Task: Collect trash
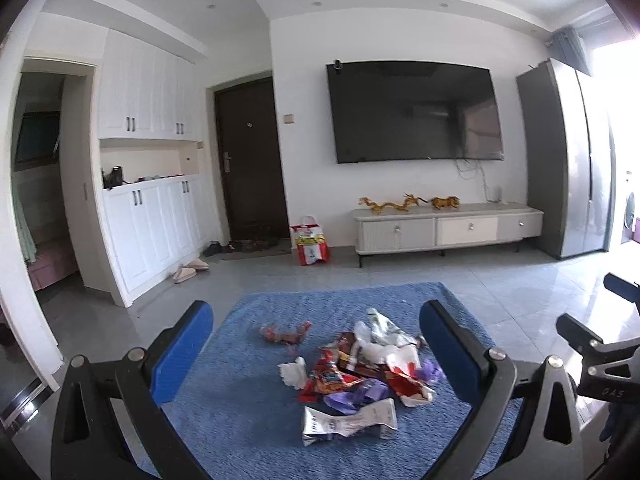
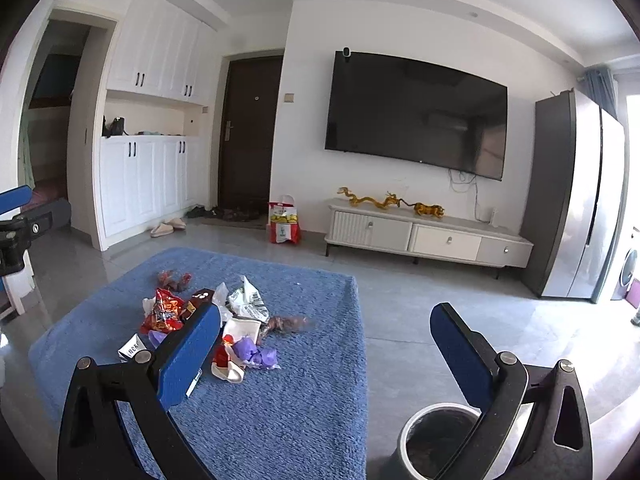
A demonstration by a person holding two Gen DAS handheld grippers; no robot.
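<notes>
A pile of crumpled wrappers [image 1: 352, 368] in red, purple, white and silver lies on a blue fuzzy surface [image 1: 248, 420]. One red-brown wrapper [image 1: 285, 333] lies apart at the pile's far left. My left gripper [image 1: 316, 348] is open and empty, above and before the pile. In the right wrist view the same pile [image 2: 208, 328] lies on the blue surface [image 2: 300, 400], with a brown wrapper [image 2: 286, 323] at its right. My right gripper [image 2: 328, 340] is open and empty, its left finger [image 2: 188, 356] over the pile's near side. A round bin [image 2: 432, 440] stands on the floor below its right finger.
Grey tiled floor [image 2: 420, 300] surrounds the blue surface. A white TV cabinet [image 1: 444, 228] with gold figurines stands under a wall TV [image 1: 414, 114]. A red-and-white bag [image 1: 310, 242] sits by the dark door [image 1: 250, 160]. Slippers [image 1: 190, 270] lie near white cupboards. A grey fridge [image 2: 576, 200] stands right.
</notes>
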